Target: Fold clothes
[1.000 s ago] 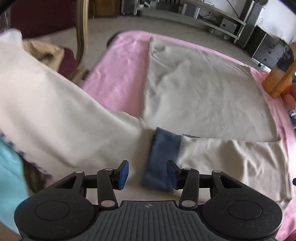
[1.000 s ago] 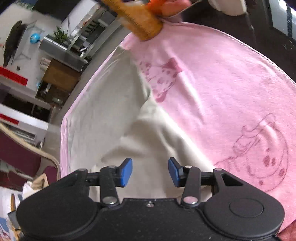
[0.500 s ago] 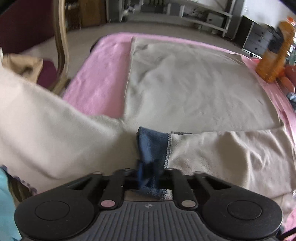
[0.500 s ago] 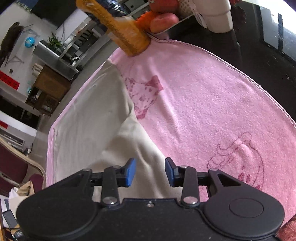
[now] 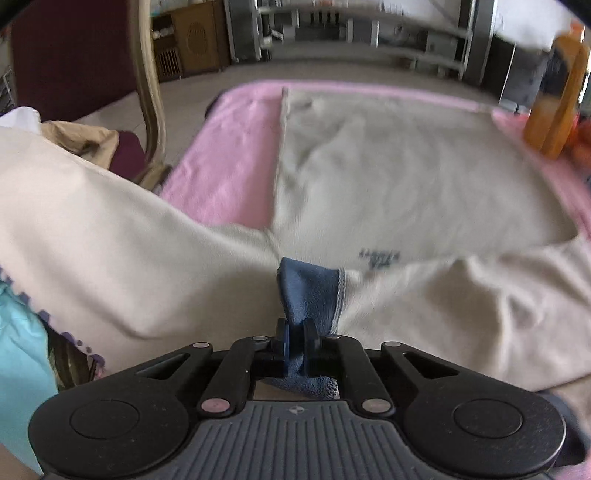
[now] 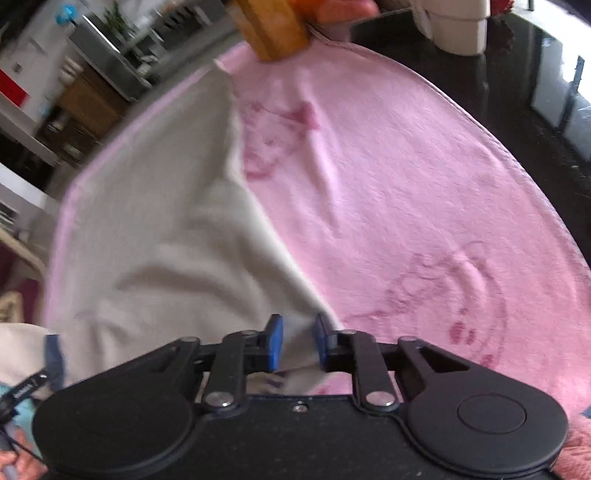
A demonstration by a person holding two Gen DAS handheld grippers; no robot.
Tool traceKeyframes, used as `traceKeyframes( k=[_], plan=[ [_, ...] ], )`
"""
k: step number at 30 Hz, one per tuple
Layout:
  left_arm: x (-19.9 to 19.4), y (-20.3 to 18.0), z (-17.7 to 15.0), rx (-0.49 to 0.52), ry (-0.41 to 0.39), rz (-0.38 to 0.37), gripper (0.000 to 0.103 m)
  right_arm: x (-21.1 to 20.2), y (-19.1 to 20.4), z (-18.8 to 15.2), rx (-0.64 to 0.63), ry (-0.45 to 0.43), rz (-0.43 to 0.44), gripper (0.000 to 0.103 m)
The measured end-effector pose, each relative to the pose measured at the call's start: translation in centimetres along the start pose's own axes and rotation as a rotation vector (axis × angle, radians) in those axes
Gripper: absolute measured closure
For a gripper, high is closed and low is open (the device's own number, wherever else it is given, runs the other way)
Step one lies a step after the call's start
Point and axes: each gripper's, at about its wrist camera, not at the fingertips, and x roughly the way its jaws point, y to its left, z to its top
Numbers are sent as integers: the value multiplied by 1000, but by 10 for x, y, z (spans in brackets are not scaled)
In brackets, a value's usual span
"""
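Note:
A beige garment (image 5: 388,177) lies spread on a pink towel (image 5: 229,170), with its near part folded over and a sleeve hanging off to the left. My left gripper (image 5: 295,343) is shut on the garment's blue trim (image 5: 306,288), which stands up pinched between the pads; the jaws are easing open slightly with the trim still between them. In the right wrist view my right gripper (image 6: 298,345) has its jaws drawn close, pinching the beige garment's (image 6: 166,229) edge where it meets the pink towel (image 6: 406,203).
An orange bottle (image 5: 554,107) stands at the towel's far right corner, seen also as the orange bottle (image 6: 273,26) beside a white container (image 6: 454,22). A chair frame (image 5: 147,92) stands left of the table. A teal cloth (image 5: 18,362) hangs near left. The dark tabletop (image 6: 554,129) borders the towel.
The left jaws closed on the blue trim and pulled it upright. The right jaws narrowed onto the beige edge. Both views rolled slightly.

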Motion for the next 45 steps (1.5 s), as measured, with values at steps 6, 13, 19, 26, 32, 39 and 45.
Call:
traceKeyframes(
  k=[6, 13, 19, 26, 32, 39, 45],
  plan=[
    [-27, 5, -4, 14, -94, 145, 75, -21, -7, -1, -7, -116, -142, 95],
    [-34, 4, -1, -46, -83, -144, 79, -12, -23, 10, 222, -99, 336, 93],
    [-9, -8, -9, 18, -4, -62, 75, 45, -2, 31, 330, -18, 586, 91],
    [-6, -15, -12, 74, -19, -49, 75, 105, -24, 32, 457, -18, 618, 103],
    [-4, -12, -10, 59, -12, -64, 74, 71, -73, 34, 633, -295, 437, 98],
    [-17, -13, -14, 60, -32, -48, 75, 20, -50, 19, 470, -204, 458, 93],
    [-12, -10, -19, 65, -13, -34, 71, 55, -55, -2, 491, -24, 512, 103]
  ],
)
